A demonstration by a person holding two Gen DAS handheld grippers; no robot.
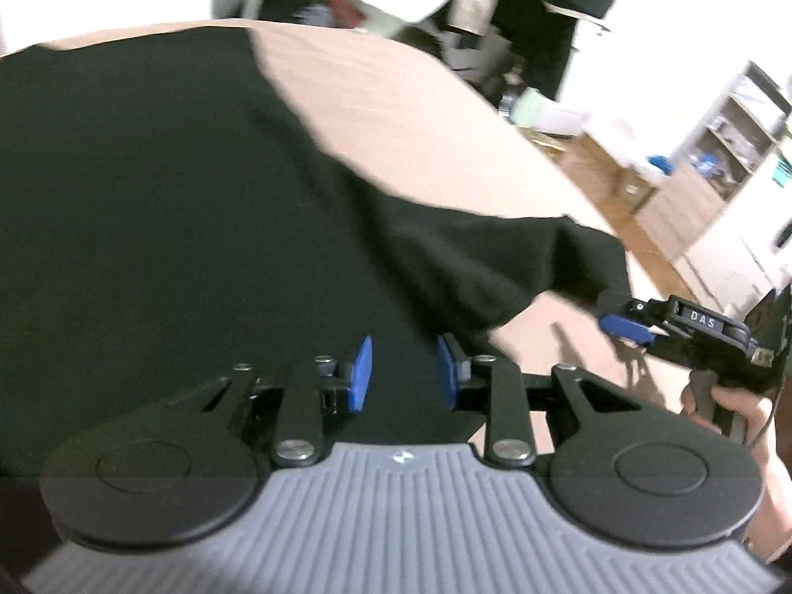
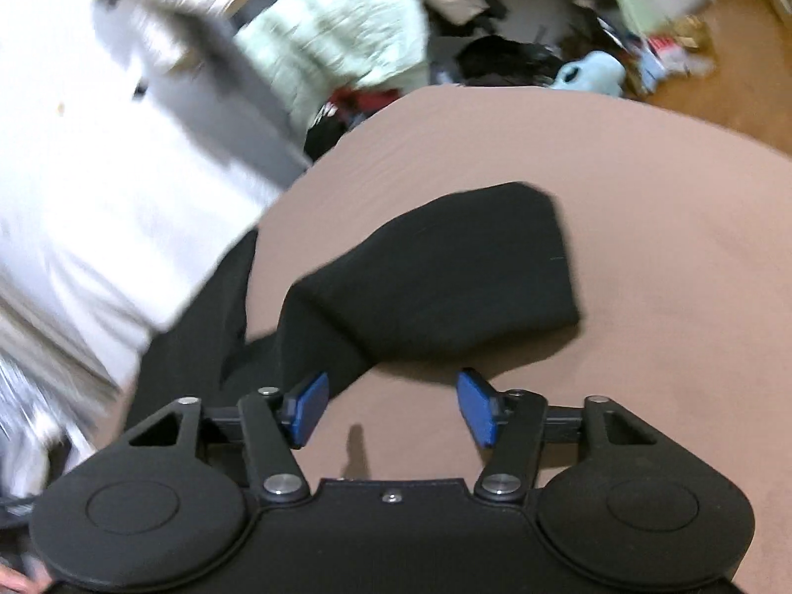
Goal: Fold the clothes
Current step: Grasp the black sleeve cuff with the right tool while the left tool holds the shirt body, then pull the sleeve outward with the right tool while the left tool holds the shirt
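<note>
A black garment lies spread on the tan table. One sleeve reaches right toward the table edge. My left gripper is open and empty, its blue pads over the garment's near part. My right gripper shows in the left wrist view, just right of the sleeve end. In the right wrist view the right gripper is open and empty, hovering above the tan table just short of the sleeve, which lies folded ahead of it.
Beyond the table's far edge lie a pale green cloth, dark clothes and clutter on a wooden floor. A white cabinet stands at the left. Shelves stand at the right in the left wrist view.
</note>
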